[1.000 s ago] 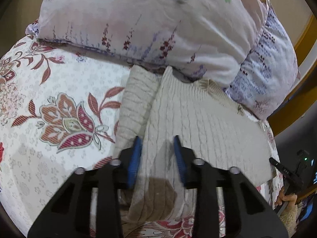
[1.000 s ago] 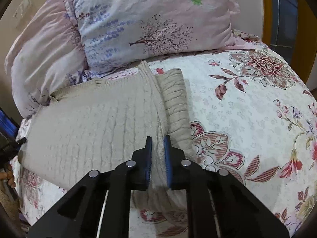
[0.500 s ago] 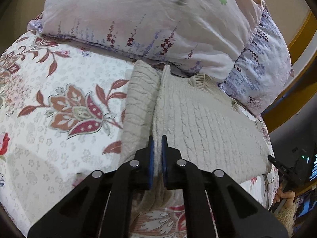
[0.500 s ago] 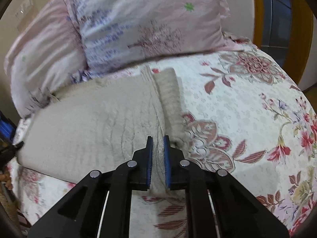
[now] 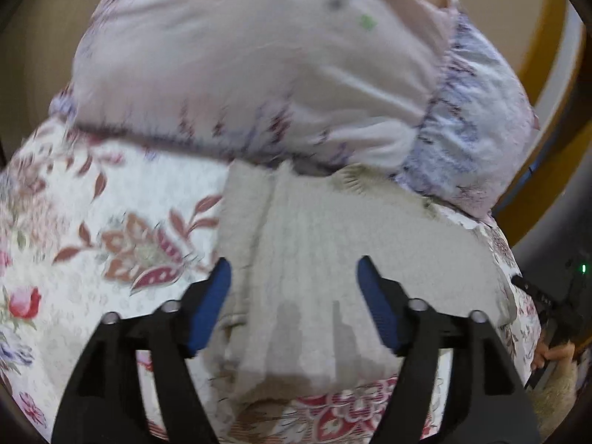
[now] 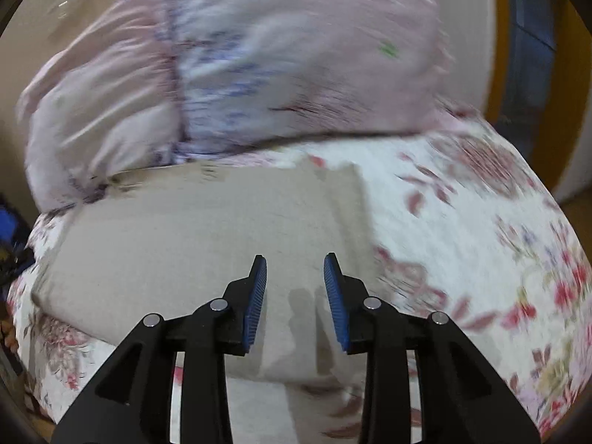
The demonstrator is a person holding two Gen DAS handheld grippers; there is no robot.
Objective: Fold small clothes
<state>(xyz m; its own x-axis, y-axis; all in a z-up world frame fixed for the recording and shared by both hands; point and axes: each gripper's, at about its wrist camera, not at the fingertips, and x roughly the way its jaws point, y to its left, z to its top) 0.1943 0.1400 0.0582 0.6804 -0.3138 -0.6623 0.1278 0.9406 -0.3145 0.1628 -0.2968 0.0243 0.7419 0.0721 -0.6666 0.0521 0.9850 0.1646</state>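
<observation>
Both released: left hand-held gripper, right hand-held gripper now wide above sweater.

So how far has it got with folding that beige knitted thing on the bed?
One fold looks done: the beige sweater lies flat on the floral bedspread with one side strip doubled along its edge. Nothing is in hand: the left gripper and right gripper both hang open above it. The sweater is a wide slab, so more folding probably remains.
</observation>
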